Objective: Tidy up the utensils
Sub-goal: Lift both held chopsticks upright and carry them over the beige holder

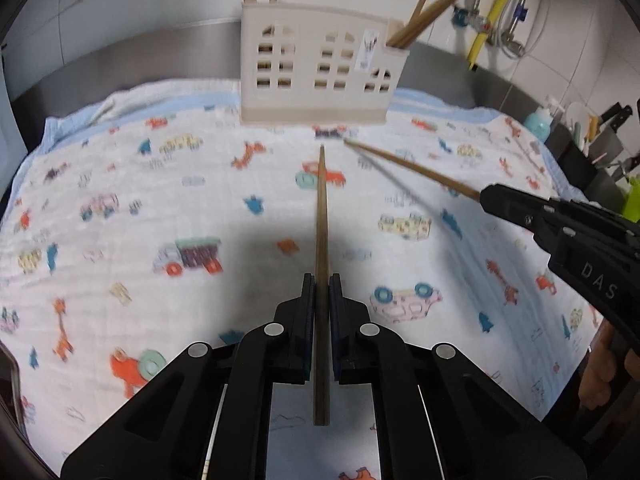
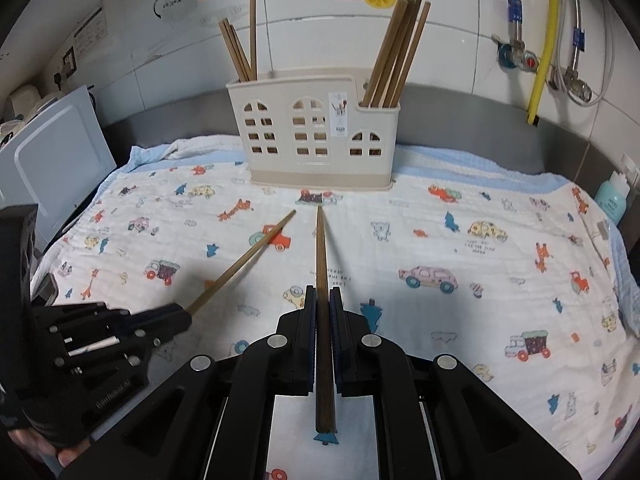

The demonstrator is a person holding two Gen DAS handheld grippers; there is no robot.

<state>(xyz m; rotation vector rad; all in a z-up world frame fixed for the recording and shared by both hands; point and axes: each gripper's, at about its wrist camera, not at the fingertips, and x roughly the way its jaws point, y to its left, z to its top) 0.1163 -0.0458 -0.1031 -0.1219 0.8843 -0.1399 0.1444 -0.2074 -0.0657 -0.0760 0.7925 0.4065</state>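
Wooden chopstick [image 1: 321, 248] clamped lengthwise in left gripper [image 1: 321, 292], tip aimed at caddy [image 1: 316, 68]. Same on the other side: right gripper [image 2: 322, 304] squeezed tight on second chopstick [image 2: 320, 280], pointing forward too. Both sticks clear of cloth [image 2: 440, 240], gripped low, probably so thin ends lead into the slots. Caddy at the back, end compartments already stocked.
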